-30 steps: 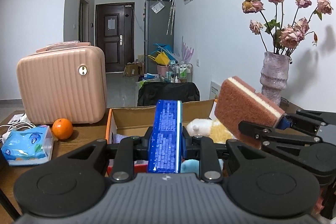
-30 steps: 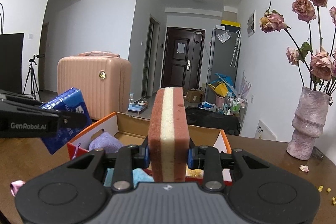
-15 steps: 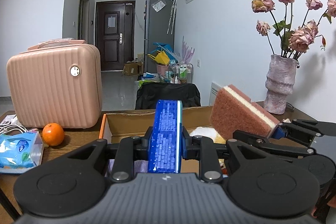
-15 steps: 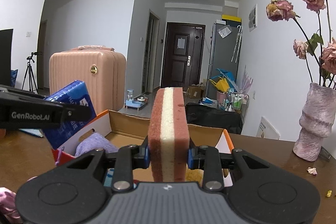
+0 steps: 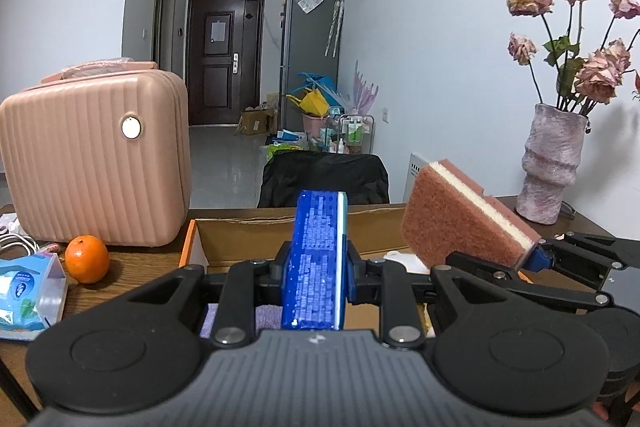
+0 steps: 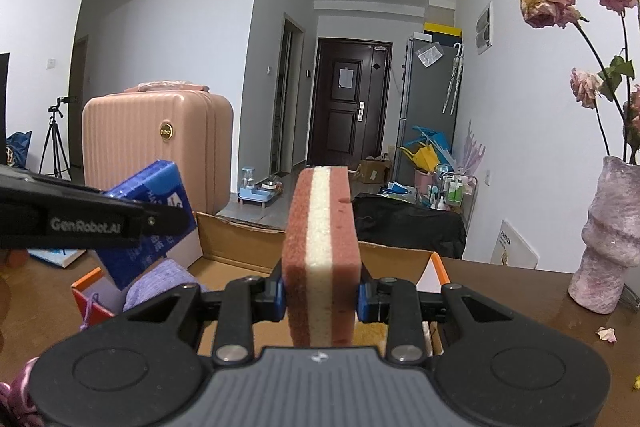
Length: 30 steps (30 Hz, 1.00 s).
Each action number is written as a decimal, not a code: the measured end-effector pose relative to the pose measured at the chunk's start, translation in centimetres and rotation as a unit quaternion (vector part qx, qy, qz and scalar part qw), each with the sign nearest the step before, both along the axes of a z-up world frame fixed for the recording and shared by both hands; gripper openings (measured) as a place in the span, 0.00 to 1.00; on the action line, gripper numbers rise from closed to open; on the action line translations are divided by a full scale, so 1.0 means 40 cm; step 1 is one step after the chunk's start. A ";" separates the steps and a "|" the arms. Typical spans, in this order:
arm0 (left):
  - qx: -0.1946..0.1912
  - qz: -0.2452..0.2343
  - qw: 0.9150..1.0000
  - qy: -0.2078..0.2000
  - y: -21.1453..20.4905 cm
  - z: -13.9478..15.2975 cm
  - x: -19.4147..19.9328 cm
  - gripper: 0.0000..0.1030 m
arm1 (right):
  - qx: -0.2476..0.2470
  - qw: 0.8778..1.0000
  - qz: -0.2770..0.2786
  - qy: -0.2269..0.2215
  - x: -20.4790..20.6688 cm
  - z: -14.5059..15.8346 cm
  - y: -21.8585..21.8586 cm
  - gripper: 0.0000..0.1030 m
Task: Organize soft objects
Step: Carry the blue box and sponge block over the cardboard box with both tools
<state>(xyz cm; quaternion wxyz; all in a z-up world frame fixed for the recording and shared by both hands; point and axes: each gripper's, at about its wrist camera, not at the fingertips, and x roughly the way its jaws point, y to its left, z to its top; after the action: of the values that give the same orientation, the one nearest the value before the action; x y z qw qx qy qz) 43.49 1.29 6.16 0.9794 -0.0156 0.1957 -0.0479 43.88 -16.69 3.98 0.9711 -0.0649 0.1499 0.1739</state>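
My left gripper [image 5: 316, 271] is shut on a blue tissue pack [image 5: 318, 259], held upright above the open cardboard box [image 5: 240, 239]. My right gripper [image 6: 322, 297] is shut on a red-brown sponge with a cream middle layer [image 6: 320, 251], also over the box [image 6: 248, 247]. In the left wrist view the sponge [image 5: 464, 227] and right gripper [image 5: 532, 259] hang at the right. In the right wrist view the blue pack [image 6: 152, 219] and left gripper [image 6: 132, 223] show at the left. A purple cloth [image 6: 160, 283] lies inside the box, along with something white and yellow.
A pink ribbed suitcase [image 5: 96, 159] stands on the wooden table [image 5: 120, 279] left of the box, with an orange [image 5: 87, 259] and a wrapped tissue packet [image 5: 28, 295] in front. A vase of dried roses [image 5: 550, 163] stands at the right. A black chair back [image 5: 324, 179] rises behind.
Both grippers have moved forward with their loads, nearer the box; the suitcase, orange and vase have spread outward in view. Neither grip has changed.
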 end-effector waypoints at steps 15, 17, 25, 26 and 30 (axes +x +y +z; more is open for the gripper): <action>0.000 0.018 1.000 0.021 0.007 -0.034 0.097 0.24 | -0.006 1.000 0.006 0.017 0.095 -0.019 0.028 0.29; 0.002 0.020 0.999 0.024 0.005 -0.040 0.106 0.24 | -0.007 1.000 0.008 0.022 0.110 -0.024 0.031 0.29; 0.005 0.026 0.999 0.045 0.006 -0.063 0.141 0.24 | -0.011 0.999 0.008 0.042 0.144 -0.046 0.041 0.29; 0.005 0.026 0.999 0.047 0.006 -0.066 0.143 0.24 | -0.012 0.999 0.009 0.044 0.147 -0.049 0.041 0.29; 0.005 0.026 0.998 0.055 0.010 -0.074 0.149 0.25 | -0.014 0.998 0.006 0.053 0.156 -0.056 0.040 0.30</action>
<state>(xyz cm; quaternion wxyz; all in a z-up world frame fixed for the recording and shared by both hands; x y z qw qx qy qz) 49.45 1.70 3.19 0.9680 -0.0187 0.2493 -0.0206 50.13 -15.07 1.74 0.9596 -0.0704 0.2035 0.1810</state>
